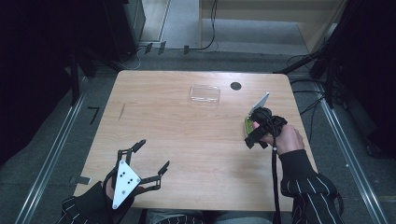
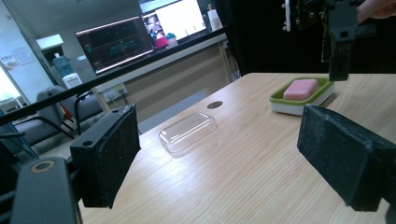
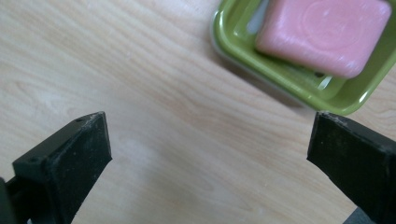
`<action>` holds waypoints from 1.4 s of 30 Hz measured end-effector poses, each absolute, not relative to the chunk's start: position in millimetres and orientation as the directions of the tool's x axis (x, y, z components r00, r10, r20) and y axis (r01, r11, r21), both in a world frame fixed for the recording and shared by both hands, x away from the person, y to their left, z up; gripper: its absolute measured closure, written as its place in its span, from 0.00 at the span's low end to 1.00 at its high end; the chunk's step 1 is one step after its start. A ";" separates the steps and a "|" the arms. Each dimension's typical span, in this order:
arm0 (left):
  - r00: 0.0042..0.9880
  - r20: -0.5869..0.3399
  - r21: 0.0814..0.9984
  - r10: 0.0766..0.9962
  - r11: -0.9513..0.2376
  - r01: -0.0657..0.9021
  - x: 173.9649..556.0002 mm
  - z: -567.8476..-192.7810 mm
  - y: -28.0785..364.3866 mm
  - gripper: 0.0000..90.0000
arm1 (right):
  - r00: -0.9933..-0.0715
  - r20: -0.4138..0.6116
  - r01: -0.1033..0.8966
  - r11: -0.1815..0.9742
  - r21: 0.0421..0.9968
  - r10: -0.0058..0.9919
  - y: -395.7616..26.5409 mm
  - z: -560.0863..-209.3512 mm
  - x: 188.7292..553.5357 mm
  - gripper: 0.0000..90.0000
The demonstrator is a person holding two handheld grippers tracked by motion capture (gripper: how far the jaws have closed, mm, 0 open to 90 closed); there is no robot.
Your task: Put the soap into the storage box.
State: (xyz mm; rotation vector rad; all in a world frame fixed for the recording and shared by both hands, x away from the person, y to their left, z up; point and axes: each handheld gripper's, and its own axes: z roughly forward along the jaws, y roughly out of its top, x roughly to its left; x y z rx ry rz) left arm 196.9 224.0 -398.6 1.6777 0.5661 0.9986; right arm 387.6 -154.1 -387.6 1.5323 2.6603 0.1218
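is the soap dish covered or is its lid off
Lid off. The pink soap sits exposed in the green soap dish, and the clear lid lies apart on the table.

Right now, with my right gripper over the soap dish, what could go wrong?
The right gripper is open over bare table beside the soap dish; a jaw coming down on the rim could tip the dish. The pink soap lies loose and might slide out. The clear lid sits apart, so the soap is uncovered.

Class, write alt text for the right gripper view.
A pink soap bar lies in a green dish at upper right on a wooden table; the right claw hangs open above bare wood beside it.
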 end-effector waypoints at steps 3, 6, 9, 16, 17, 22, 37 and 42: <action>0.540 0.341 0.935 0.769 -0.339 -0.108 196.8 -398.4 223.9 0.15 | -0.514 -0.023 0.852 0.514 0.100 0.857 -151.3 -388.1 379.3 0.00; 0.540 0.341 0.935 0.769 -0.339 -0.107 196.9 -398.5 223.7 0.15 | -0.530 -0.027 0.843 0.530 0.095 0.848 -148.0 -388.9 371.3 0.00; 0.541 0.345 0.933 0.767 -0.344 -0.107 196.8 -398.4 223.9 0.15 | -0.543 -0.031 0.834 0.543 0.100 0.839 -146.3 -389.3 364.4 0.00; 0.541 0.342 0.934 0.768 -0.341 -0.106 196.9 -398.5 223.8 0.15 | -0.561 -0.033 0.822 0.561 0.094 0.827 -141.9 -394.8 348.7 0.00; 0.541 0.342 0.934 0.768 -0.341 -0.106 196.9 -398.5 223.8 0.15 | -0.565 -0.032 0.820 0.566 0.088 0.824 -140.9 -396.3 346.2 0.00; 0.540 0.342 0.934 0.769 -0.341 -0.105 197.1 -398.4 223.7 0.15 | -0.576 -0.030 0.813 0.577 0.081 0.817 -140.1 -400.1 338.3 0.00; 0.540 0.338 0.935 0.771 -0.339 -0.101 197.4 -398.3 223.7 0.15 | -0.617 -0.015 0.787 0.617 0.004 0.787 -135.4 -431.9 310.0 0.00; 0.539 0.337 0.936 0.772 -0.338 -0.102 197.3 -398.2 223.9 0.15 | -0.625 -0.012 0.780 0.625 -0.015 0.780 -134.4 -441.7 303.6 0.00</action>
